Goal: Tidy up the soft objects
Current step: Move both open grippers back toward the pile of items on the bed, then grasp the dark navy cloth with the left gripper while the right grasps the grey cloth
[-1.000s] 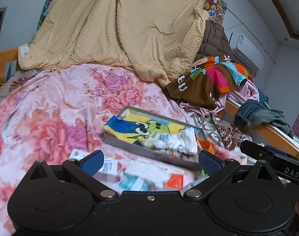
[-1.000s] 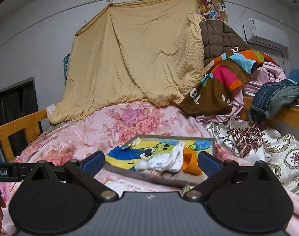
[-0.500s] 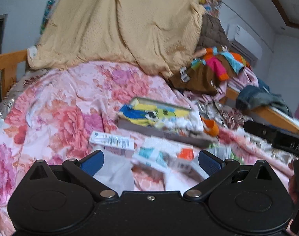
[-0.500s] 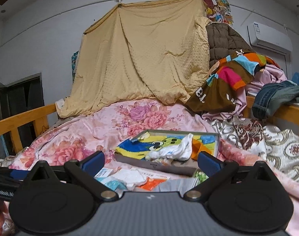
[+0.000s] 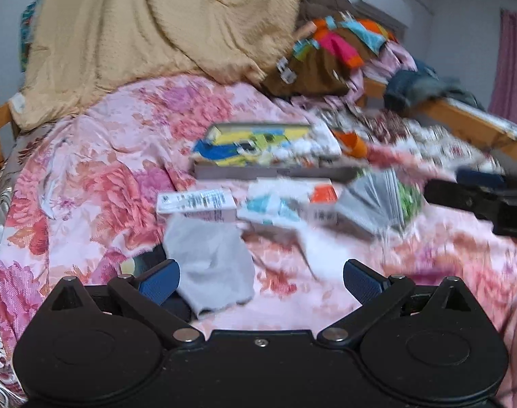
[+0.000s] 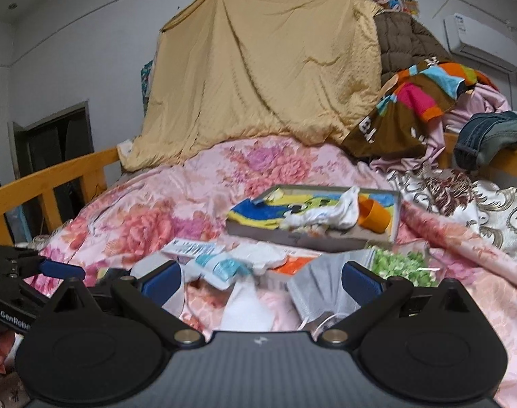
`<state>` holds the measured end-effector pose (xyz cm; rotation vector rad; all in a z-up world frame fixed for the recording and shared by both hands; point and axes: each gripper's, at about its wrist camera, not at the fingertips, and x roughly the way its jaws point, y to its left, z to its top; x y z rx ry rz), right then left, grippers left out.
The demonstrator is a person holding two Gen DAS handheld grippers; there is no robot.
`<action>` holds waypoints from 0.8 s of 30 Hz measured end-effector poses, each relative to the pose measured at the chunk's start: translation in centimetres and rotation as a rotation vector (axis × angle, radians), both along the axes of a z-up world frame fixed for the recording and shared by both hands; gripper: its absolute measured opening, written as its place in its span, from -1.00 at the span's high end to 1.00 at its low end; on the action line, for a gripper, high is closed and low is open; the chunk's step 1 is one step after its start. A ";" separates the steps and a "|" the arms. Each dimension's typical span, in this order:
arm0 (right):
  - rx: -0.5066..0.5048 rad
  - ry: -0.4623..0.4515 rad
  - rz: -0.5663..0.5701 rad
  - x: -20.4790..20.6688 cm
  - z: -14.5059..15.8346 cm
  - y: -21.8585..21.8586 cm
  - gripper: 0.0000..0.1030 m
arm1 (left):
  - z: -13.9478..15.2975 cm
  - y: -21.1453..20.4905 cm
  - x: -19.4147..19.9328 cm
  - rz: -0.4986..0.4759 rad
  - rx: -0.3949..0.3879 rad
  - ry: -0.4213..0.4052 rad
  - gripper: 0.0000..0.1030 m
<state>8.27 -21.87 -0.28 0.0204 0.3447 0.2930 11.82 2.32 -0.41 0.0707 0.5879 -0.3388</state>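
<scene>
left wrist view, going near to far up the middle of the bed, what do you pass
grey sock → white printed box → shallow grey box holding the yellow and blue cloth → pink floral quilt → tan blanket hung at the back

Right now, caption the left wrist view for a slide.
Open left tongs over a grey sock on the floral quilt.

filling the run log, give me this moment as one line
left claw: open, empty | right claw: open, empty | grey sock: on bedspread near left claw | box: holds white sock
</scene>
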 end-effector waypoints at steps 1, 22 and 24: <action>-0.004 0.005 0.004 0.1 -0.1 0.1 -0.99 | -0.2 0.0 -0.1 -0.018 0.018 0.011 -0.98; -0.104 0.122 0.188 3.0 -3.6 4.8 -0.99 | -2.3 4.0 3.1 -0.060 0.128 0.097 -0.98; -0.116 0.122 0.213 3.2 -4.0 5.5 -0.99 | -2.5 4.7 3.7 -0.060 0.138 0.102 -0.98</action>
